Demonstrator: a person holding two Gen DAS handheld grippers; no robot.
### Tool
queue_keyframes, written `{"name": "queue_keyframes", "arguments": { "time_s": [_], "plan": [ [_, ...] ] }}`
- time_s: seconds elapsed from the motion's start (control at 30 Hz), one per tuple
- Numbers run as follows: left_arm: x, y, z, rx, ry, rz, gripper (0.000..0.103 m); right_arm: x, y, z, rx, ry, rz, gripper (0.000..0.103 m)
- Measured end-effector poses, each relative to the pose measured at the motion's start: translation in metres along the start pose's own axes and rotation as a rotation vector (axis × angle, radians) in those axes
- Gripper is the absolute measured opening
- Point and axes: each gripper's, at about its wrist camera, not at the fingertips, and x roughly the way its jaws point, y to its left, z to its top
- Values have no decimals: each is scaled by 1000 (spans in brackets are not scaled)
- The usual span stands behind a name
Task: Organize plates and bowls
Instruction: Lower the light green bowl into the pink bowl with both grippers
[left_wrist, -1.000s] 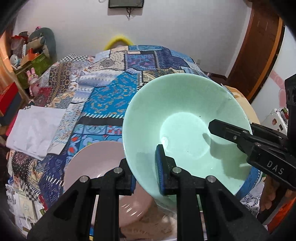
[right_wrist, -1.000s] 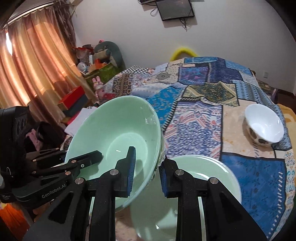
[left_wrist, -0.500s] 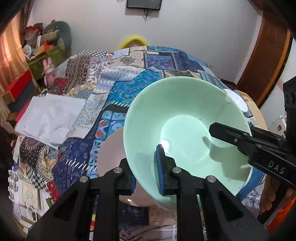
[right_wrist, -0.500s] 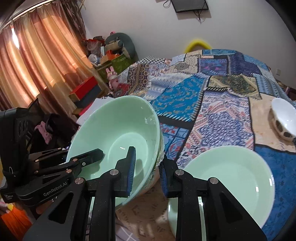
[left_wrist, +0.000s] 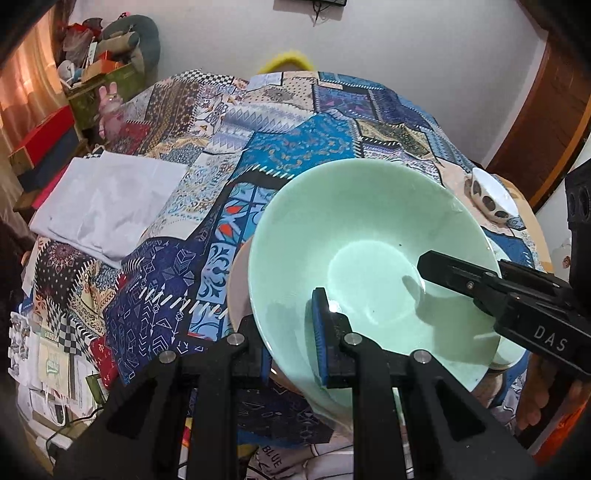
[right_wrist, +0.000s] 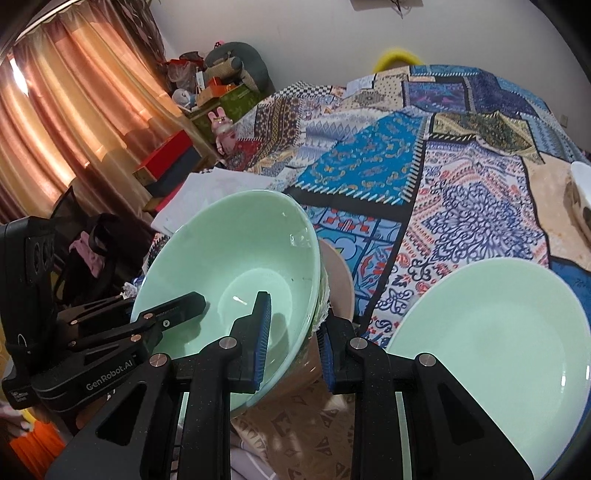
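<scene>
Green bowl (left_wrist: 369, 236): glossy, smooth glazed ceramic. Green plate (right_wrist: 491, 332): same glaze, softer sheen. Bedspread (left_wrist: 280, 147): matt printed patchwork cloth. Gripper fingers (right_wrist: 207, 369): matt black plastic, metal screws, ribbed blue pads.

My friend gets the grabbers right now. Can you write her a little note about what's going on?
Left gripper: shut on the green bowl's near rim.
Right gripper: shut on the same bowl's rim, other side.
The bowl is held tilted above the pink plate, not set down yet.
The green plate lies on the patchwork cloth; the white bowl sits farther off.
Left: probably set the bowl down, then sort the rest.
</scene>
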Motion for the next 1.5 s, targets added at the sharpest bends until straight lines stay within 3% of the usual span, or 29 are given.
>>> {"name": "queue_keyframes", "arguments": {
  "time_s": [0.37,0.83,1.2,1.43,1.5],
  "plan": [
    [17,13,-5,-26,37,-3,18,13,0,-7,2,37,-8,22],
    [26,13,-2,-1,-2,74,15,9,1,-8,-36,4,-76,22],
    [30,6,-1,34,-34,113,19,6,-2,-8,-44,8,-98,21],
    [31,-2,-6,87,-49,163,18,-5,3,-9,-84,-46,-154,25],
    [28,0,-6,77,-57,142,19,-6,2,-9,-81,-38,-145,25]
  ]
}}
